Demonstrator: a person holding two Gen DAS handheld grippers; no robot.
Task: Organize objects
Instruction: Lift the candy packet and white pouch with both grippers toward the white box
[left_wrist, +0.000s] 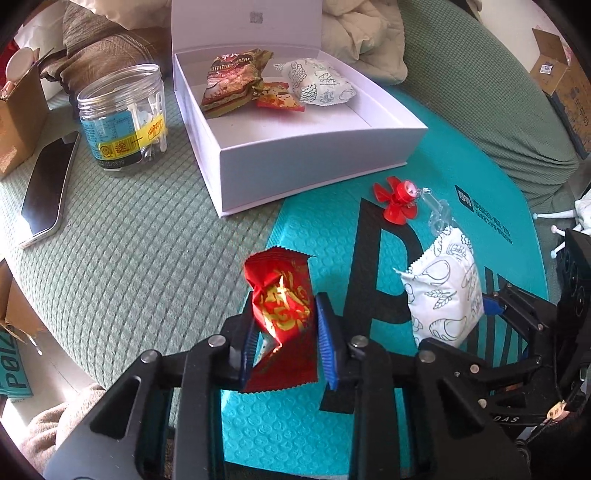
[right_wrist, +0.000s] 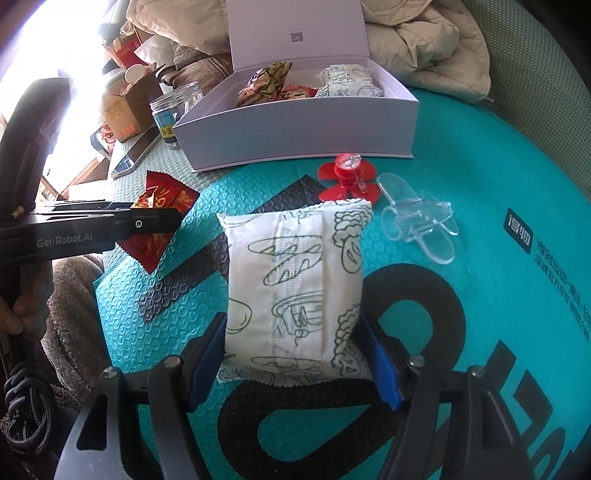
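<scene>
Your left gripper (left_wrist: 286, 332) pinches a red snack packet (left_wrist: 282, 306) with gold print, both blue pads pressed into its crumpled sides, the packet standing nearly upright over the teal bubble mailer (left_wrist: 295, 424). Your right gripper (right_wrist: 295, 347) has its two blue pads against the long edges of a white bread-print pouch (right_wrist: 295, 280), which points away from you over the same mailer; whether the pouch is lifted clear of the mailer or resting on it you cannot quite tell from this angle. Just beyond the pouch lie a red propeller-shaped piece (right_wrist: 347, 177) and, beside it to the right, a clear plastic clip (right_wrist: 417, 221), both on the mailer. Further back sits an open white box (left_wrist: 314, 155), lid raised, partly on the mailer and partly on the green quilted cover (left_wrist: 129, 240). Inside the box, at its far end, you have a brown cereal packet (left_wrist: 232, 81), a small red packet (left_wrist: 279, 96) and a second white bread-print pouch (left_wrist: 319, 81), touching one another in a row. Left of the box stands a clear lidless jar (left_wrist: 122, 114) with a blue and yellow label, and nearer the edge a dark phone (left_wrist: 48, 184) lies flat.
</scene>
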